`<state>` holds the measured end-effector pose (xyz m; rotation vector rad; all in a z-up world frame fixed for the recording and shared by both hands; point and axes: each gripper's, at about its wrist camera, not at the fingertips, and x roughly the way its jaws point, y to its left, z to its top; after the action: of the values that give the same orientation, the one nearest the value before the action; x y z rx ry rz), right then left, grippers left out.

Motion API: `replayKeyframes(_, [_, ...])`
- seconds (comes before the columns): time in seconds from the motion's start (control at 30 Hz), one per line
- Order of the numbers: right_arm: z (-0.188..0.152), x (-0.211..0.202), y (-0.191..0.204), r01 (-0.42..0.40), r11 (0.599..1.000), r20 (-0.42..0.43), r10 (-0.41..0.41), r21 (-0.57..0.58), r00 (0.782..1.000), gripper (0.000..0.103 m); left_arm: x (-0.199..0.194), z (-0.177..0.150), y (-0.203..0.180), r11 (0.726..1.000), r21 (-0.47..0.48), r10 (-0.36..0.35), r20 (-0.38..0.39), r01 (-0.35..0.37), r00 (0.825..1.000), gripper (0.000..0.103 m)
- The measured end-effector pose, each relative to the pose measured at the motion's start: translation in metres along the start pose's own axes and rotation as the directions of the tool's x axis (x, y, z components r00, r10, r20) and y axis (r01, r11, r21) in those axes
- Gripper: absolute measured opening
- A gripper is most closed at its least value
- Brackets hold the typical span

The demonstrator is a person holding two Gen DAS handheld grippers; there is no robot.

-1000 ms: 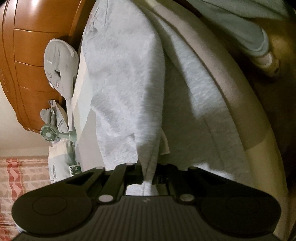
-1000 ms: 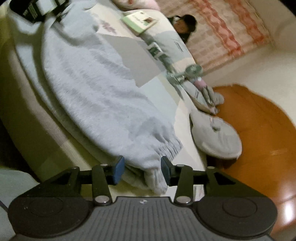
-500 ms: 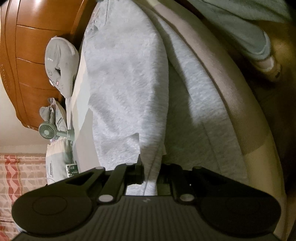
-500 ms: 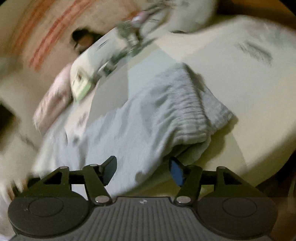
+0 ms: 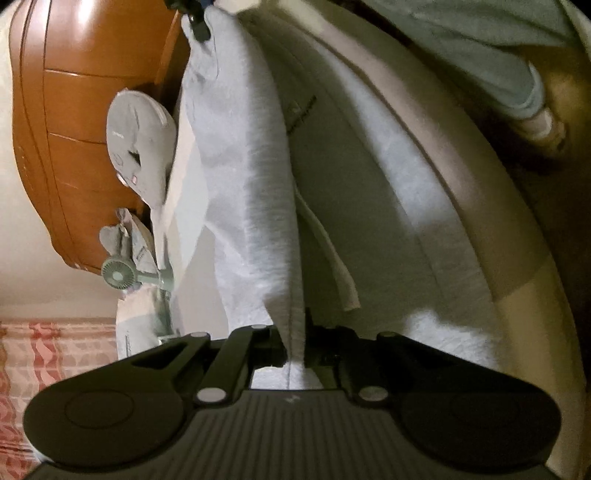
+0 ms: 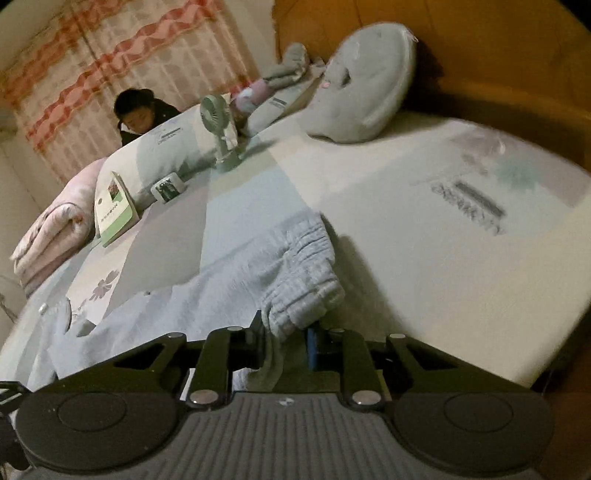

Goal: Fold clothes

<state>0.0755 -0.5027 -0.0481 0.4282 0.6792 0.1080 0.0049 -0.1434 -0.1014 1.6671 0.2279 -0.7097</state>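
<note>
Grey sweatpants (image 5: pixel 243 166) lie stretched along the near edge of the bed (image 6: pixel 443 258). My left gripper (image 5: pixel 295 350) is shut on one end of the fabric, and a white drawstring (image 5: pixel 332 266) dangles just beyond it. My right gripper (image 6: pixel 286 339) is at the other end, its jaws closing on the gathered elastic hem (image 6: pixel 306 273), which is bunched between the pads. In the left wrist view that right gripper (image 5: pixel 195 18) shows at the top edge, pinching the far end of the pants.
A wooden headboard (image 5: pixel 74 110), a grey pillow (image 6: pixel 365 85) and a small green fan (image 6: pixel 218 122) stand at the head of the bed. A book (image 6: pixel 114 210), a small box (image 6: pixel 168 186) and a folded pink quilt (image 6: pixel 55 229) lie further along. A person (image 6: pixel 142 114) is beyond the bed.
My right gripper rolled over, swung to the gathered hem with wide jaws, and has now closed round it. The left gripper stays shut on the fabric; the pants now hang stretched between the two.
</note>
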Motion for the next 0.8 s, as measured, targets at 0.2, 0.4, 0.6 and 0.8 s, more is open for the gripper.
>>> replayKeyframes(0.2, [-0.010, 0.014, -0.035, -0.012, 0.992, -0.067, 0.020, 0.130, 0.998, 0.022, -0.003, 0.011, -0.018, 0.999, 0.035, -0.016, 0.038, 0.015, 0.999, 0.004])
replayKeyframes(0.4, [-0.008, 0.010, -0.027, 0.011, 0.994, -0.075, -0.003, 0.104, 0.997, 0.023, -0.006, 0.013, -0.024, 0.999, 0.046, -0.013, 0.046, 0.011, 0.999, 0.007])
replayKeyframes(0.6, [-0.013, -0.011, -0.017, 0.080, 0.989, -0.062, -0.073, 0.121, 0.995, 0.043, -0.002, 0.012, -0.020, 0.999, -0.025, -0.047, 0.037, 0.048, 0.998, 0.013])
replayKeyframes(0.8, [-0.018, -0.052, 0.017, 0.192, 0.981, 0.020, -0.192, -0.012, 0.981, 0.050, -0.025, 0.001, 0.004, 0.981, -0.167, -0.089, 0.054, 0.097, 0.995, 0.028])
